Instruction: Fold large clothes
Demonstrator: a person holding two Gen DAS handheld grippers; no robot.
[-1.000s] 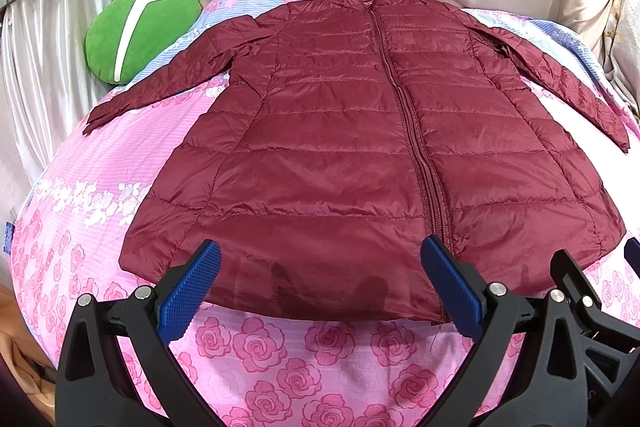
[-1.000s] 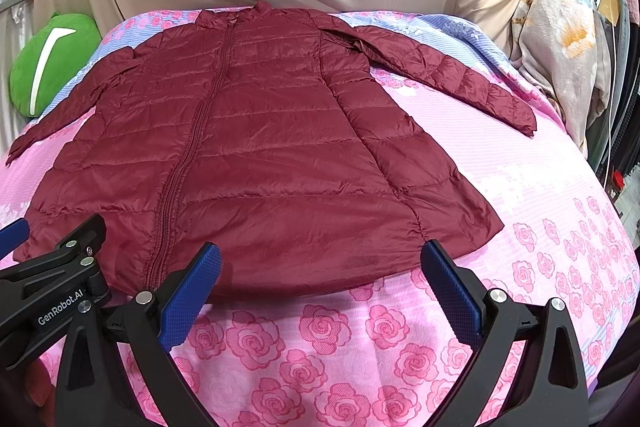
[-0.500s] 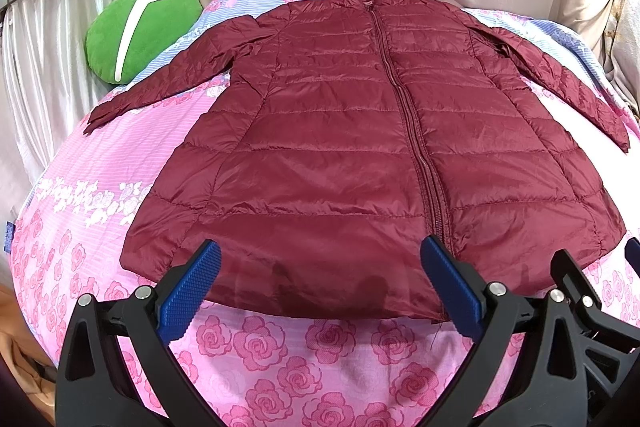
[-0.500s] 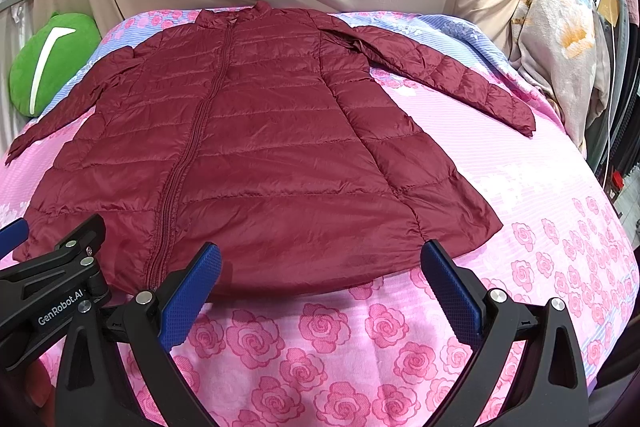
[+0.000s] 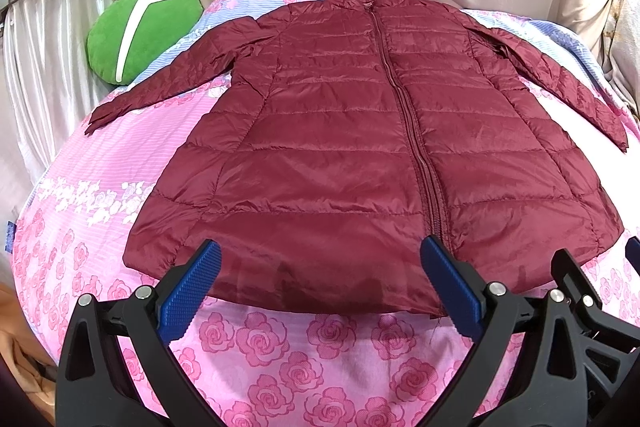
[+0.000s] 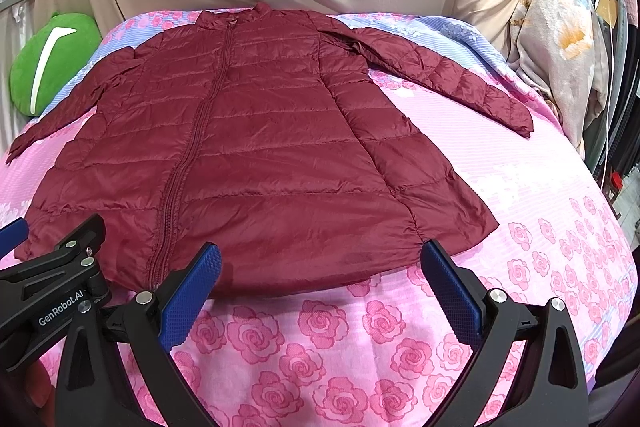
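Nothing has changed across the last second: the coat [image 5: 360,155] lies exactly where it did, flat on the bed [image 5: 328,359], zipped, front up, collar at the far end and hem nearest the cameras. Both sleeves are spread out to the sides, the left one [image 5: 160,91] reaching toward the green cushion [image 5: 144,31], the right one [image 6: 448,79] angled toward the bed's far right edge.

The left tool [image 5: 320,287] hovers with its jaws wide apart just short of the hem, holding nothing. The right tool [image 6: 320,287] sits beside it in the same state, spread open and empty over the hem's right half.

That stillness suggests folding has not begun; this looks like the pause before the first grasp. A sensible opening move would be bringing a sleeve in across the body, though the slippery quilted shell may slide when pinched
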